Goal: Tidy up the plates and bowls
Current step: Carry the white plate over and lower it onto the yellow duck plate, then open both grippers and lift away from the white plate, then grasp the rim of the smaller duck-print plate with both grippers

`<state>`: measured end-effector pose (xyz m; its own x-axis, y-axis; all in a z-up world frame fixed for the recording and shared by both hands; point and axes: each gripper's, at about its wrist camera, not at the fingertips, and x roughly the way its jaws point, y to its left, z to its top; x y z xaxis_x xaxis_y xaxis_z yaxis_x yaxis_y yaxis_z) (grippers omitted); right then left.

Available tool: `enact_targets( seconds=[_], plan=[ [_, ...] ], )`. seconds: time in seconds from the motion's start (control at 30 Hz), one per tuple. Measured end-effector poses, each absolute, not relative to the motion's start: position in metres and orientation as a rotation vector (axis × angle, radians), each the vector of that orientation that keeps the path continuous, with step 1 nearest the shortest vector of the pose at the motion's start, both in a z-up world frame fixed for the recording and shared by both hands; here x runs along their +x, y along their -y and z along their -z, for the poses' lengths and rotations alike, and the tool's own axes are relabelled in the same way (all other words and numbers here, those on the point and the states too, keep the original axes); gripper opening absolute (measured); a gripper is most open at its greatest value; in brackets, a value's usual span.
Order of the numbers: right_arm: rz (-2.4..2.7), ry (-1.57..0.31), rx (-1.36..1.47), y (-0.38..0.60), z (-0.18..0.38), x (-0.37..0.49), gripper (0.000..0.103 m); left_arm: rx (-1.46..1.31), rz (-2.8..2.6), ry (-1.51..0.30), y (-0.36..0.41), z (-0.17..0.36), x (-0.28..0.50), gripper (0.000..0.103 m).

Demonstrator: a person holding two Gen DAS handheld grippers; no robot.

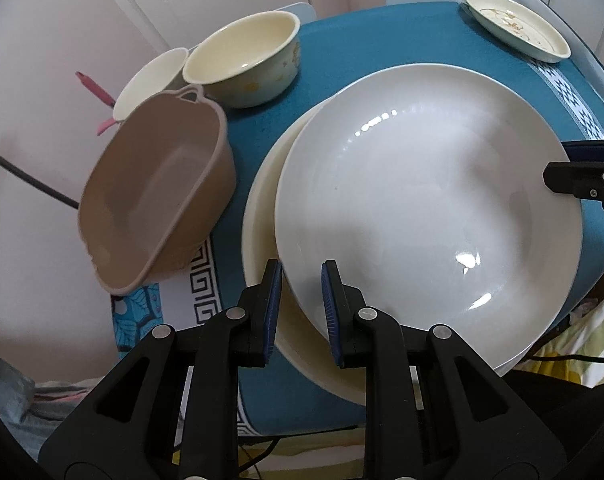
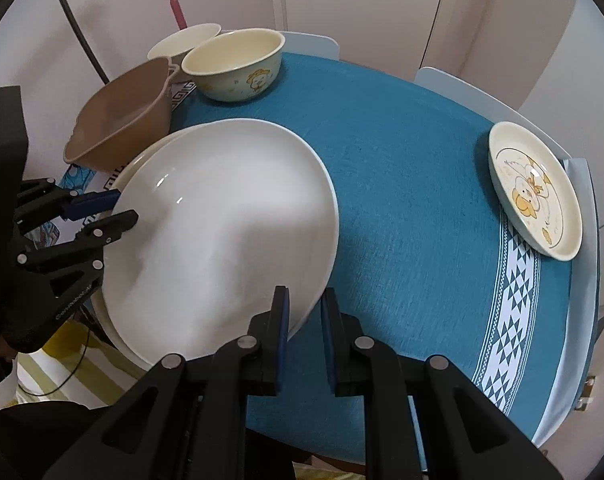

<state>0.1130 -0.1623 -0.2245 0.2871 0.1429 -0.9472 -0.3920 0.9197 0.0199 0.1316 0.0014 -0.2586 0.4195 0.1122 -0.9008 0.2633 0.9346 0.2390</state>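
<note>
the left gripper [image 1: 301, 280] is clenched on the rim of the large white plate [image 1: 422, 200], its blue-padded fingers [image 1: 273, 300] pinching the plate's edge on the side nearest that camera; in the right wrist view the same gripper [image 2: 117, 206] reaches in from the left and bites the plate's [image 2: 221, 232] left rim. the right gripper [image 2: 304, 304] is clenched on the opposite rim of this plate, with one finger [image 2: 281, 320] over the plate's upper face and the other below the edge; in the left wrist view it [image 1: 558, 164] shows only partly at the right border, at the plate's far rim. the white plate sits on top of a cream plate [image 1: 261, 220], whose rim peeks out along the left side, and the pair overhangs the near edge of the table, which is covered by a teal tablecloth [image 2: 402, 200]. whether the white plate is raised off the cream one i cannot tell. at the table's far left corner stand a cream bowl with a duck print [image 2: 237, 68] and, just behind it, a smaller white bowl [image 2: 181, 42]. beside them, along the left edge, a tan handled plastic bowl [image 1: 157, 192] is tilted, partly off the table's edge. near the right edge, well apart from the stack, lies a small cream plate with a duck drawing [image 2: 534, 196], resting on the cloth's white patterned band [image 2: 514, 300].
</note>
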Motion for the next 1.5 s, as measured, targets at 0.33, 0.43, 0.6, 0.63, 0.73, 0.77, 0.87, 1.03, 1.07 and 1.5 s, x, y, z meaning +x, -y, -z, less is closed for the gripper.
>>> enact_targets(
  seconds=[0.33,0.43,0.6,0.63,0.73,0.77,0.87,1.03,1.07,1.5],
  plan=[
    [-0.366,-1.247,-0.299,0.154,0.23,0.116,0.014,0.386,0.061,-1.132,-0.002,0.254,0.128,0.018],
    [-0.382,-1.244,-0.294,0.152,0.229,0.116,0.014,0.372,0.053,-1.131,-0.005,0.254,0.128,0.018],
    [-0.386,-1.239,-0.289,0.152,0.229,0.116,0.014,0.352,0.049,-1.137,-0.002,0.253,0.129,0.018],
    [-0.385,-1.238,-0.278,0.154,0.228,0.116,0.014,0.34,0.051,-1.141,-0.002,0.252,0.126,0.018],
    [-0.384,-1.218,-0.215,0.162,0.219,0.118,0.014,0.283,0.056,-1.13,-0.012,0.239,0.129,0.018],
    [-0.383,-1.209,-0.192,0.166,0.215,0.119,0.014,0.263,0.062,-1.117,-0.014,0.231,0.132,0.018],
    [-0.364,-1.165,-0.117,0.178,0.196,0.125,0.014,0.216,0.081,-1.059,-0.015,0.2,0.14,0.018],
    [-0.309,-1.06,0.006,0.206,0.159,0.132,0.02,0.162,0.143,-0.962,-0.007,0.156,0.162,0.071],
    [-0.289,-1.04,0.023,0.212,0.153,0.132,0.043,0.158,0.154,-0.93,-0.004,0.148,0.167,0.103],
    [0.085,-0.913,0.168,0.312,0.103,0.117,0.103,0.157,0.608,-0.817,0.107,0.092,0.258,0.103]
  ],
)
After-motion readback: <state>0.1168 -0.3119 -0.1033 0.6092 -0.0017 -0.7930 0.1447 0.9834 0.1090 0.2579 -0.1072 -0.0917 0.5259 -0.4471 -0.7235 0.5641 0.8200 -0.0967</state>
